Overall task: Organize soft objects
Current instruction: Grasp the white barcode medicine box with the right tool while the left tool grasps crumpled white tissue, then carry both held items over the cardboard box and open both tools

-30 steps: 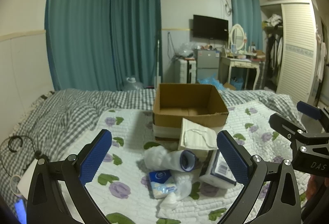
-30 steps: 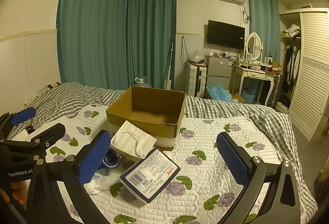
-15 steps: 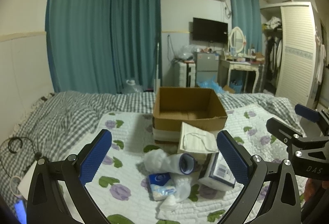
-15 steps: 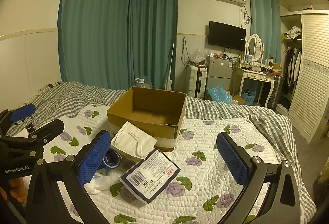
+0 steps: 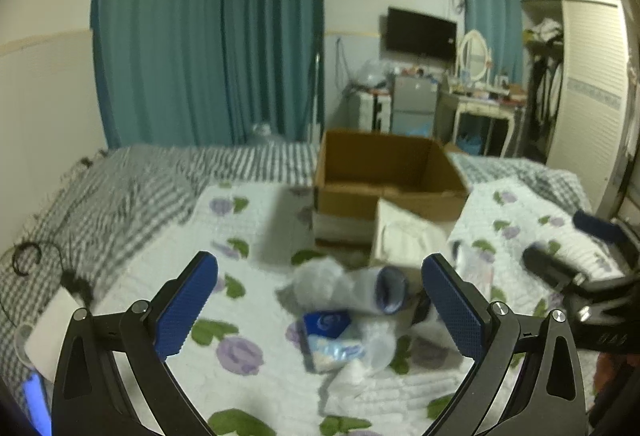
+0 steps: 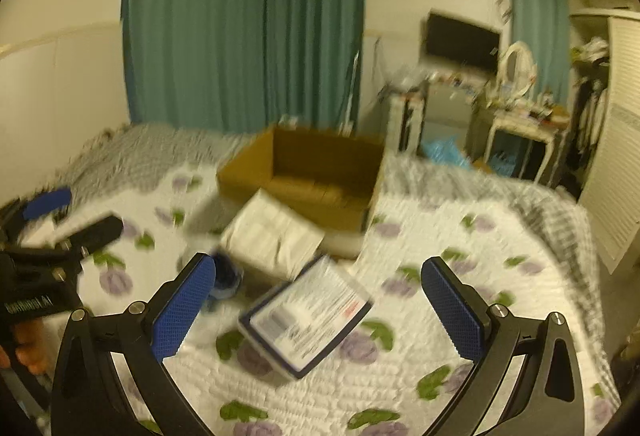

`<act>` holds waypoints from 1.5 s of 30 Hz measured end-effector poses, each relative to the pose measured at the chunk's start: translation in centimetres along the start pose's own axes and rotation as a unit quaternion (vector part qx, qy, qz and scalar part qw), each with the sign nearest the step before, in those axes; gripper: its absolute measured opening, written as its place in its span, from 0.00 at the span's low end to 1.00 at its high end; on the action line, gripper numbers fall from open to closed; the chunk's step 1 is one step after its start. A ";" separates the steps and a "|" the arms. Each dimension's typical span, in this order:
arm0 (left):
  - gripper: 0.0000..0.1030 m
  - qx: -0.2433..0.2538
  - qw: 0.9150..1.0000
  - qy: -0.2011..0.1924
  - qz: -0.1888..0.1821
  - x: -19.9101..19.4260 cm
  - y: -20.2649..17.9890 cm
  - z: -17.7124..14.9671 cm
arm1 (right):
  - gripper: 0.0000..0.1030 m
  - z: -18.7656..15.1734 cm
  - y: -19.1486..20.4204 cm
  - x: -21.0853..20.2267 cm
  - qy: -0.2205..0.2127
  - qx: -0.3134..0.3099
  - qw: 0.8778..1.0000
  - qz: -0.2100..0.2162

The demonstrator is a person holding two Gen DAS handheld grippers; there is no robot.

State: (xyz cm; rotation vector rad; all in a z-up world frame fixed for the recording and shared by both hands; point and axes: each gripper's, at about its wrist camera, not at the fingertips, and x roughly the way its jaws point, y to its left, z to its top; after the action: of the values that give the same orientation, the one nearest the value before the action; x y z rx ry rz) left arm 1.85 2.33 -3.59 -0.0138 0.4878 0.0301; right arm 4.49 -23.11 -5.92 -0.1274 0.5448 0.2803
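Observation:
A pile of soft items lies on the floral quilt (image 5: pixel 256 276) in front of an open cardboard box (image 5: pixel 388 171). In it are a white sock with a blue cuff (image 5: pixel 360 288), a blue tissue packet (image 5: pixel 328 332) and a white cloth (image 5: pixel 360 384). A white mask pack (image 6: pixel 272 236) leans on the box front. Below it lies a flat labelled packet (image 6: pixel 308 320). My left gripper (image 5: pixel 320 276) hovers open just short of the sock. My right gripper (image 6: pixel 318 276) is open over the labelled packet. Each gripper shows in the other's view, the right gripper (image 5: pixel 560 242) and the left gripper (image 6: pixel 82 211). Both views are blurred.
A checked blanket (image 5: pixel 132 195) covers the bed's far and left side, with a black cable (image 5: pixel 24 256) at its left edge. Teal curtains (image 5: pixel 208 35), a dressing table (image 5: pixel 484 107) and a white wardrobe (image 5: pixel 592 95) stand beyond the bed.
Both grippers have moved forward and down toward the pile, so the box and items look larger and blurred. Neither gripper has changed its opening or touched anything.

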 end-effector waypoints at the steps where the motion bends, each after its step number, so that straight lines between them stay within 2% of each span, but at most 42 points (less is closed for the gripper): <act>1: 1.00 -0.002 1.000 0.008 0.001 0.4 0.2 -0.4 | 1.00 -0.6 0.3 1.4 0.020 -0.004 1.000 0.006; 6: 1.00 -0.011 0.997 0.069 0.017 3.5 1.2 -2.6 | 1.00 -4.0 2.2 7.5 0.108 -0.035 0.993 0.038; 11: 1.00 -0.013 0.992 0.119 0.031 6.0 1.3 -4.5 | 0.96 -6.4 3.4 11.1 0.148 -0.068 0.986 0.030; 13: 1.00 -0.004 0.990 0.137 0.032 6.8 0.9 -5.1 | 0.81 -6.8 3.2 11.8 0.150 -0.076 0.986 0.001; 15: 1.00 0.003 0.989 0.147 0.029 7.2 0.5 -5.4 | 0.76 -6.8 2.5 11.9 0.152 -0.061 0.986 0.008; 19: 0.99 0.013 0.986 0.168 0.013 7.5 -0.7 -6.3 | 0.54 -5.9 0.8 10.4 0.137 -0.027 0.990 0.024; 24: 0.70 0.055 0.980 0.191 -0.003 7.9 -2.8 -7.7 | 0.45 -5.0 0.0 8.7 0.118 -0.003 0.993 0.026; 26: 0.55 0.053 0.975 0.216 -0.028 8.5 -3.2 -8.4 | 0.44 -4.7 -0.3 8.6 0.116 -0.002 0.993 0.022; 27: 0.53 0.050 0.972 0.227 -0.036 8.7 -3.3 -8.7 | 0.44 -4.6 -0.4 8.2 0.112 0.000 0.993 0.020; 28: 0.47 0.051 0.970 0.236 -0.043 9.0 -3.4 -9.0 | 0.43 -4.5 -0.5 7.9 0.110 0.002 0.994 0.020; 29: 0.40 0.055 0.967 0.242 -0.048 9.2 -3.5 -9.3 | 0.43 -4.5 -0.7 7.6 0.108 0.004 0.994 0.019; 32: 0.28 0.056 0.962 0.261 -0.050 9.7 -3.7 -9.8 | 0.43 -4.1 -0.6 6.1 0.095 0.005 0.995 0.013; 36: 0.25 0.042 0.964 0.256 -0.061 8.8 -3.2 -9.4 | 0.42 -3.2 -0.6 3.8 0.071 0.004 0.997 0.009; 41: 0.24 0.046 0.971 0.225 -0.067 6.1 -3.5 -8.1 | 0.42 -1.6 -0.3 0.8 0.036 -0.003 0.999 0.009; 45: 0.24 0.043 0.979 0.186 -0.069 3.8 -3.4 -5.5 | 0.42 1.1 -0.4 -1.0 0.004 -0.002 1.000 0.024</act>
State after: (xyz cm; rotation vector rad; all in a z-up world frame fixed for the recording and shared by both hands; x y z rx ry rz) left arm 2.72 -1.05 -10.25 0.0329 0.8615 -0.1325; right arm 4.32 -23.48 -4.43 -0.1185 0.5560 0.3276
